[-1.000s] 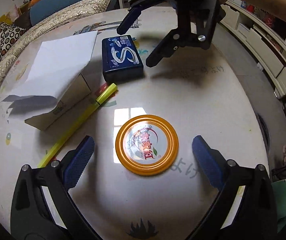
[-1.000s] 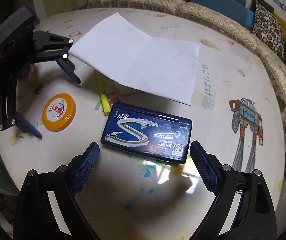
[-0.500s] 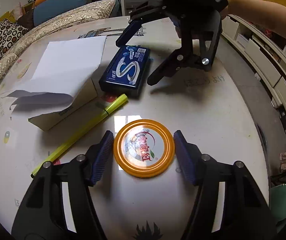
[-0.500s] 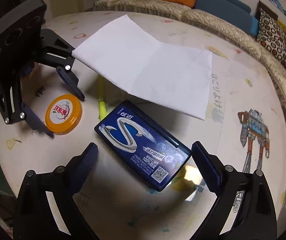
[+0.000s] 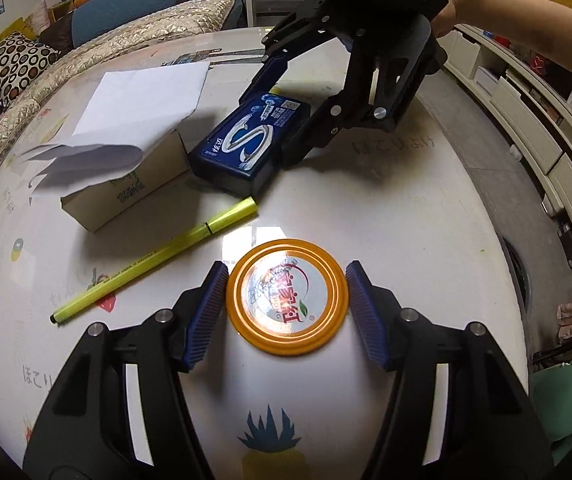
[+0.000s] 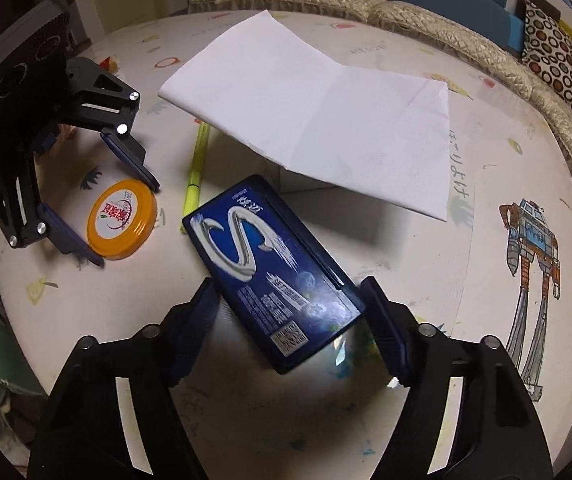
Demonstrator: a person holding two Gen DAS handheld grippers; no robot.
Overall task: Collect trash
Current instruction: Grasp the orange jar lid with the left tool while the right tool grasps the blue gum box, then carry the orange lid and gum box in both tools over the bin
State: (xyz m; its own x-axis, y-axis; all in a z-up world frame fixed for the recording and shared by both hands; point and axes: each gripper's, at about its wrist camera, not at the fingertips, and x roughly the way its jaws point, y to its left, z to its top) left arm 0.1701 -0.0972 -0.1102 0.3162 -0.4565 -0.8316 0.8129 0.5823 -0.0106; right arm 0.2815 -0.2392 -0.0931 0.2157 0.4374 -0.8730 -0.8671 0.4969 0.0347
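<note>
An orange jar lid (image 5: pixel 286 297) with a white printed centre lies flat on the round white table (image 5: pixel 406 240). My left gripper (image 5: pixel 286 308) is shut on it, a blue pad on each side; it also shows in the right wrist view (image 6: pixel 123 220). A dark blue gum box (image 6: pixel 273 268) with a silver S lies slanted on the table. My right gripper (image 6: pixel 290 320) is shut on its near end. In the left wrist view the right gripper (image 5: pixel 273 120) straddles the gum box (image 5: pixel 245 144).
A white folded paper sheet (image 6: pixel 318 116) lies on a small cardboard box (image 5: pixel 125 184). A yellow-green pen (image 5: pixel 153 256) lies between the box and the lid. A quilted sofa (image 6: pixel 446 28) curves behind the table. Low cabinets (image 5: pixel 534 128) stand at the right.
Both grippers have closed: the left around the orange lid, the right around the gum box. The gum box has turned from crosswise to slanted between the right fingers.
</note>
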